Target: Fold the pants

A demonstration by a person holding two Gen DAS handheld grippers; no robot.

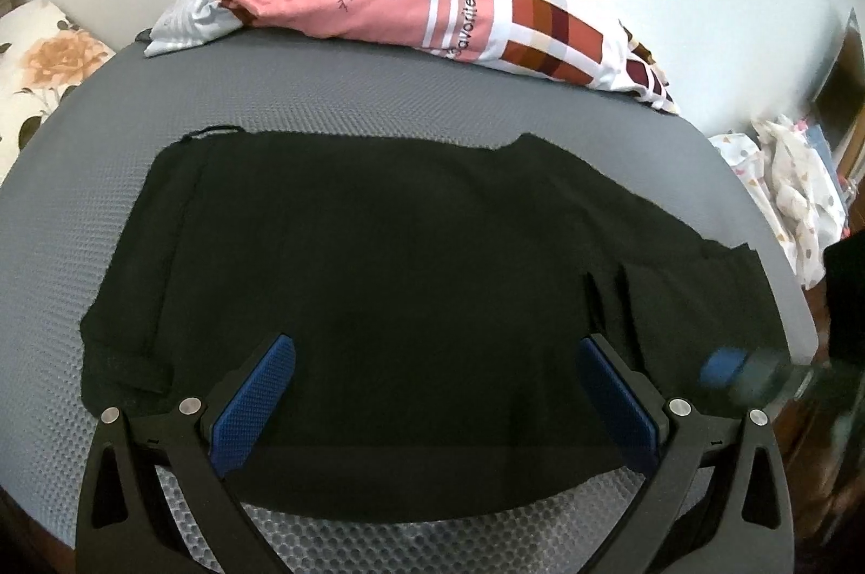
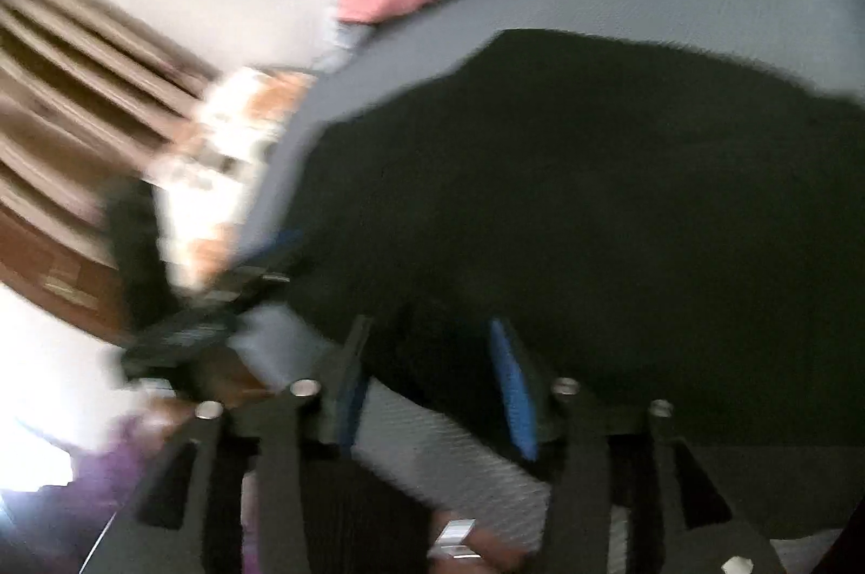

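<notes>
Black pants (image 1: 378, 249) lie flat on a grey textured mat (image 1: 324, 98), folded lengthwise, with a narrower part running off to the right. My left gripper (image 1: 435, 347) hovers over their near edge, jaws wide apart and nothing between the blue pads. The right wrist view is blurred. It shows the pants (image 2: 594, 195) filling the right side. My right gripper (image 2: 427, 336) stands at their left near corner, with dark cloth lying between the parted fingers and the pads not pressing on it. Its blue pad (image 1: 722, 366) shows smeared at the right in the left wrist view.
A pile of pink, white and brown checked bedding (image 1: 432, 1) lies at the mat's far edge. A floral pillow (image 1: 43, 71) sits at the far left. White dotted cloth (image 1: 794, 195) is heaped beyond the mat's right edge. A white wall stands behind.
</notes>
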